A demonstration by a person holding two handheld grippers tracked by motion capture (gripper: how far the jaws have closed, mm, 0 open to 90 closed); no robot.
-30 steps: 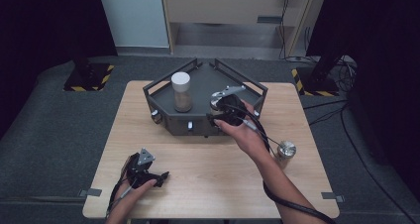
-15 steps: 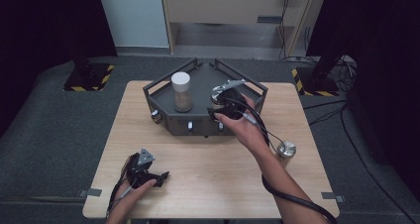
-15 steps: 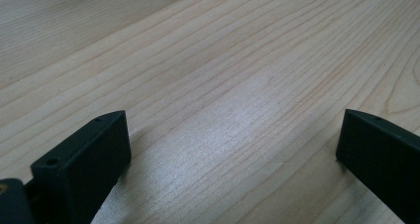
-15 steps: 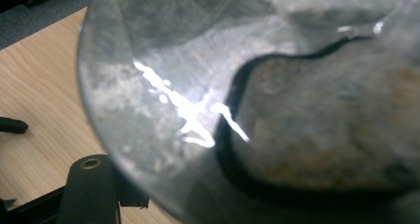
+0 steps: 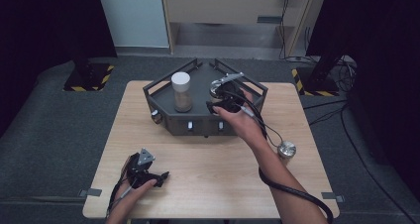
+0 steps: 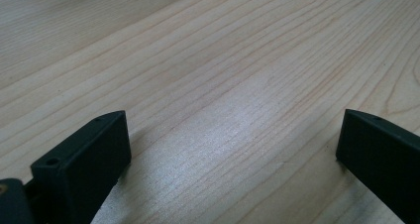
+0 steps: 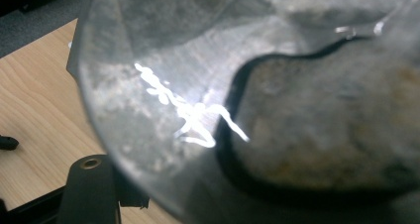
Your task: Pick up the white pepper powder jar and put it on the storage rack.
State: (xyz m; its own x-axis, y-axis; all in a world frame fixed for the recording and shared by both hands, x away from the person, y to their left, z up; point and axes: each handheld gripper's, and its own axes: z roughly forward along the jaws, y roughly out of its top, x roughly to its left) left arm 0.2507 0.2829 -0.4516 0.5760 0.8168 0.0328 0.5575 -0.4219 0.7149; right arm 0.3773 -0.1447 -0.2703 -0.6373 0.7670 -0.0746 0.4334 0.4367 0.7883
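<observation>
High view: the right gripper (image 5: 223, 104) sits over the right half of the dark tray (image 5: 163, 92) on the wooden table (image 5: 208, 184), at a clear jar (image 5: 220, 87) that stands on the tray under a metal lever (image 5: 229, 78). A second jar with a white lid (image 5: 181, 91) stands upright on the tray's left half, well apart. A metal lid (image 5: 287, 148) lies on the table near the right forearm. The left gripper (image 5: 148, 173) rests low at the table's near left.

Left gripper view: the jaws stand spread wide over bare wood, nothing between them.

Right gripper view: the jaws are pressed in as far as they go, pinching the clear jar (image 7: 198, 85), which shows brownish contents.

Risk, as judged: the jar is open-topped, so any tilt on lifting could spill the contents; a lift could also catch the lever overhead or the tray rail.

Obscured: the hand covers the jaw contact in the high view; the close view is blurred, one jaw cut off, and the contents cannot be identified.
</observation>
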